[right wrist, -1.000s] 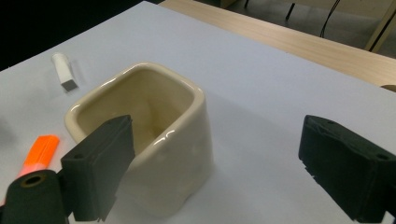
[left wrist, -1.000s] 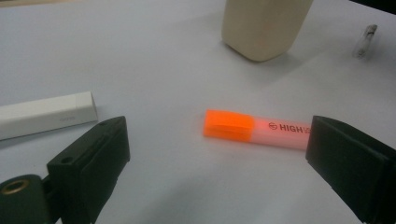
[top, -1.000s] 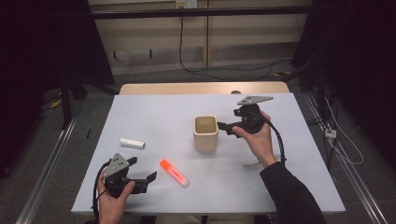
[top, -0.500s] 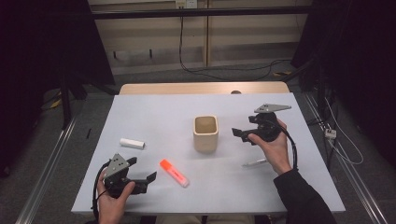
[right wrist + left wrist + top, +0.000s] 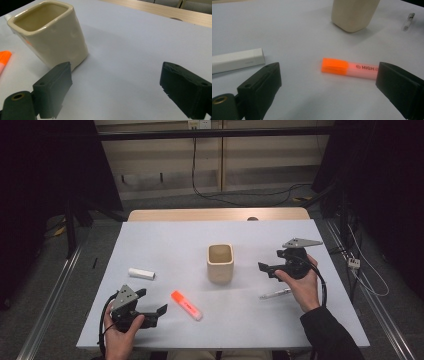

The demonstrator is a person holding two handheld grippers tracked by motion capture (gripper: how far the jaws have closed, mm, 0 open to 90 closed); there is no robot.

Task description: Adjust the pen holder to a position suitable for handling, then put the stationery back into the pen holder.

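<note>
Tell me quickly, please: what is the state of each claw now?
Left claw: open, holding nothing, aimed at the orange plastic highlighter pen.
Right claw: open, holding nothing, beside the cream square ceramic cup.

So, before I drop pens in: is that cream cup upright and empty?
Upright, mouth up. The cream cup looks empty as far as its inside shows; its bottom is hidden.

We see a white table [image 5: 165,245] with a wood strip [image 5: 215,214] along its far edge. Behind the table: pale wall panels [image 5: 165,165], a dark horizontal bar [image 5: 210,133], cables [image 5: 210,195] trailing on grey floor [image 5: 50,320]. Either side of the table: black curtains [image 5: 45,180], metal rails [image 5: 50,295]. Dim light overall.
</note>
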